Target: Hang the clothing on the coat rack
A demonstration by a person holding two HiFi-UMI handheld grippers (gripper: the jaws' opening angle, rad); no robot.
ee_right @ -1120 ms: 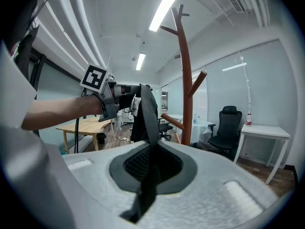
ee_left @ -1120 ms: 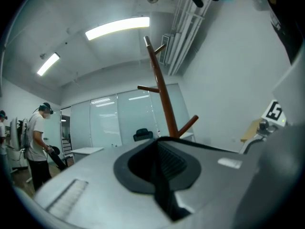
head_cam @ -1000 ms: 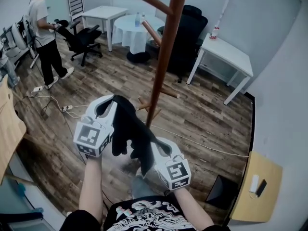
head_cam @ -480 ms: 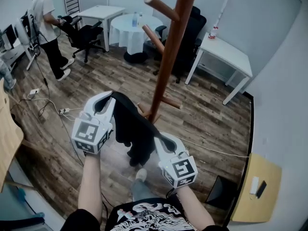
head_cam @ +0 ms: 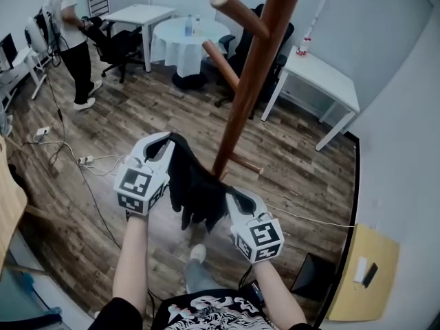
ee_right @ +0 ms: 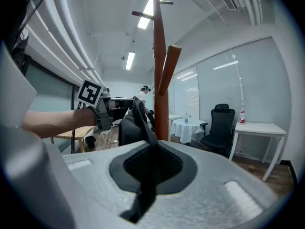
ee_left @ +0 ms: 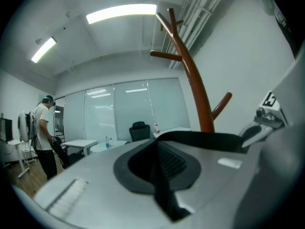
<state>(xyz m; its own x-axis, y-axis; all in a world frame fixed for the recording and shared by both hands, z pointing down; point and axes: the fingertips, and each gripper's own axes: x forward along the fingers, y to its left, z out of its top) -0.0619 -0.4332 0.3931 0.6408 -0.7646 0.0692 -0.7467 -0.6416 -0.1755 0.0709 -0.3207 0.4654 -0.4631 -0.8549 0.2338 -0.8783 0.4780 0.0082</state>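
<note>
The coat rack stands just ahead of the person, its brown pole slanting across the head view with pegs branching off at several heights. The clothing — a dark, limp garment — hangs in the air between the two grippers. It is close to the pole's lower stretch but on no peg, so the hanging itself is not yet done.

The left gripper is pressed together on one edge of the fabric, and its own view shows a black strip caught in the seam of the jaws. The right gripper pinches another edge the same way, with the cloth running up out of its closed jaws toward the rack.

To do this step well, I judge, both pinches should stay firm while the garment is raised, since it sags well below the high peg and the middle peg. Keeping the grippers apart would hold the span between them taut — a stretch that can be dropped over a peg's tip. That span should pass the rounded end and settle near the pole before either gripper lets go. A one-sided release could let the cloth slide off.
</note>
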